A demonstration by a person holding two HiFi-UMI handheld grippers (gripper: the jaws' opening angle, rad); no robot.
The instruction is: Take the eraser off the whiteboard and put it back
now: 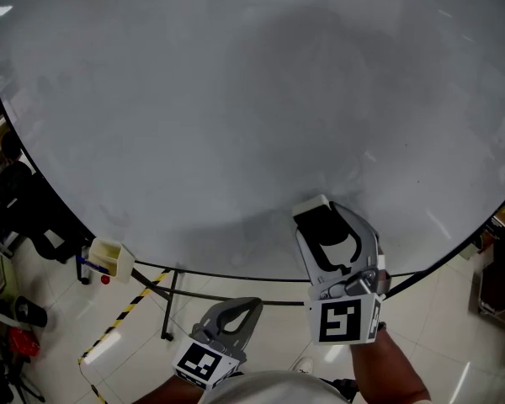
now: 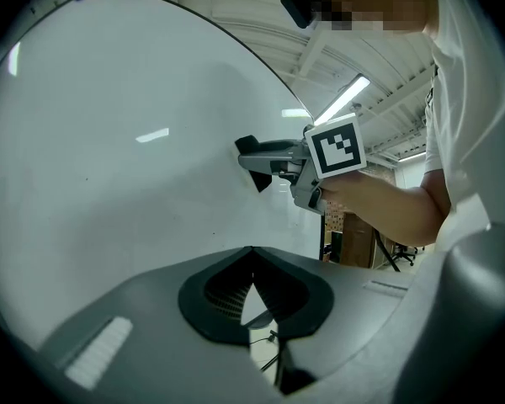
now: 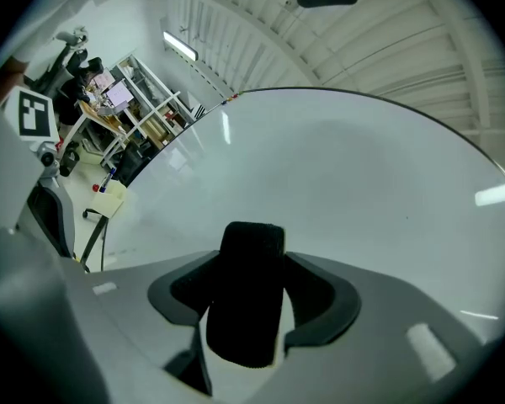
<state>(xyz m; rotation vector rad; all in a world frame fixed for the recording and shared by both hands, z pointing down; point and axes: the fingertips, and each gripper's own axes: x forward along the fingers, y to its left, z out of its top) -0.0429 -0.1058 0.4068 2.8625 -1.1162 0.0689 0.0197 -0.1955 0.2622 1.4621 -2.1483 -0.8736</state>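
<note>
Head view is looking steeply down from above, close onto the whiteboard [image 1: 236,99]. Left gripper view is looking along the left gripper [image 2: 252,263], up across the board, toward the right gripper [image 2: 254,165]. Right gripper view is facing the board closely, past the eraser [image 3: 246,293]. All 3 views are sharing the board; head and right gripper views are sharing the tray [image 1: 109,257].

Glossy smooth whiteboard [image 1: 236,99]; matt black felt-faced eraser [image 3: 246,293].
</note>
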